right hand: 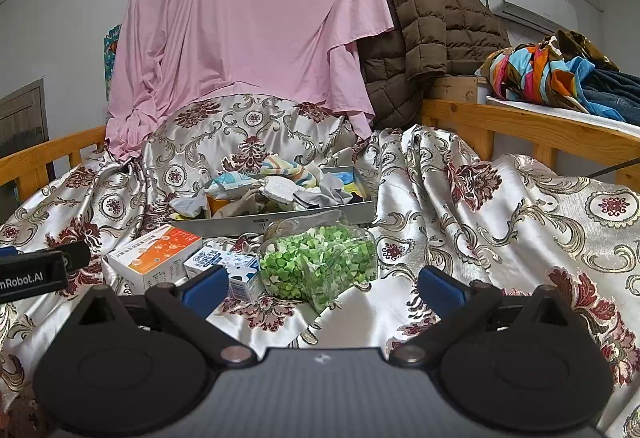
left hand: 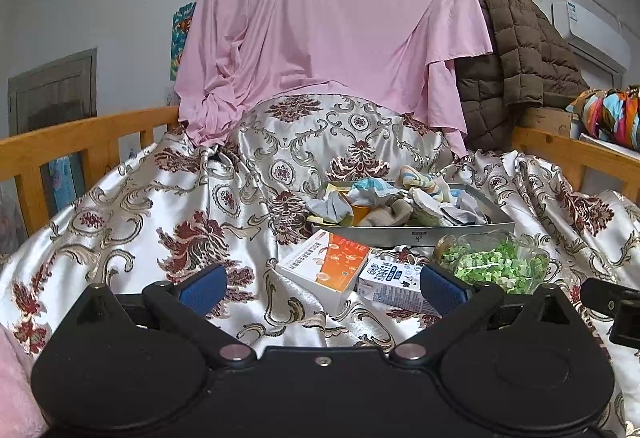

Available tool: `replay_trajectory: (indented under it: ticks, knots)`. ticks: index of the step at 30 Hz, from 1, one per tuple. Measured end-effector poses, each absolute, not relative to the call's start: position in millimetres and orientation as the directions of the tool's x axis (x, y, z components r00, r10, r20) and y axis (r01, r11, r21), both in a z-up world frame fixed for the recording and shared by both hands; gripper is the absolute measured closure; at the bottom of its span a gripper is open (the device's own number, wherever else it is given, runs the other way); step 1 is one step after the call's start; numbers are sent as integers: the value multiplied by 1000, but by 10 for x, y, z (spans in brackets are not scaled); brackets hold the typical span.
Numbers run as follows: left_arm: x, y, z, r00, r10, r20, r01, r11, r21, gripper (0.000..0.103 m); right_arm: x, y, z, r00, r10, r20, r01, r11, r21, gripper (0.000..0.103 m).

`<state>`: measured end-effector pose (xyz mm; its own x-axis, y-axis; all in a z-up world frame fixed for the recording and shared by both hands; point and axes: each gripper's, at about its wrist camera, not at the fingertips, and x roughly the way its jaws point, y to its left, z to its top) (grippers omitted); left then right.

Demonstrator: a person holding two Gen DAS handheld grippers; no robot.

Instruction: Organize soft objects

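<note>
Both grippers hang over a patterned bedspread (left hand: 160,222) with their blue-padded fingers spread wide and nothing between them: the left gripper (left hand: 322,284) and the right gripper (right hand: 322,284). Crumpled socks (left hand: 384,198) fill a grey tray (left hand: 400,232) farther back. Just before the tray lie an orange-and-white box (left hand: 324,266), a small carton (left hand: 390,280) and a clear bag of green bits (right hand: 320,262).

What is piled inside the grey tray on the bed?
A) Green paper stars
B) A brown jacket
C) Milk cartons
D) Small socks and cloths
D: the tray holds crumpled socks and cloths; the green bits sit in a clear jar in front of it, beside the milk carton.
</note>
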<state>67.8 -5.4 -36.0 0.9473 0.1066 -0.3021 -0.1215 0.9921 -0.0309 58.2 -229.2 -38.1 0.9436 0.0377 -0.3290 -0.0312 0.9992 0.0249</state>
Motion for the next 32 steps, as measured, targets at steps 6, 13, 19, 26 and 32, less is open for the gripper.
replay_trajectory:
  ticks: [6,13,19,26,32]
  knots:
    - [634,-140,-329,956,99,-277,-105,994,-6,1,584,-2290,-394,943,36,-331,-30,999,24,0]
    - [629,-157,-327,956,110,-271,-110,994,13,1,586,-2293,-393,943,36,-331,-30,999,25,0]
    - [631,-161,-328,955,114,-273,-115,993,14,1,586,-2293,-392,943,37,-331,-30,999,25,0]
    - [637,-159,-329,955,112,-273,-113,994,15,1,585,-2292,-393,943,37,-331,-30,999,25,0]
    - [639,-163,-339,955,111,-275,-111,994,15,1,585,-2292,-389,943,37,-331,-30,999,25,0]
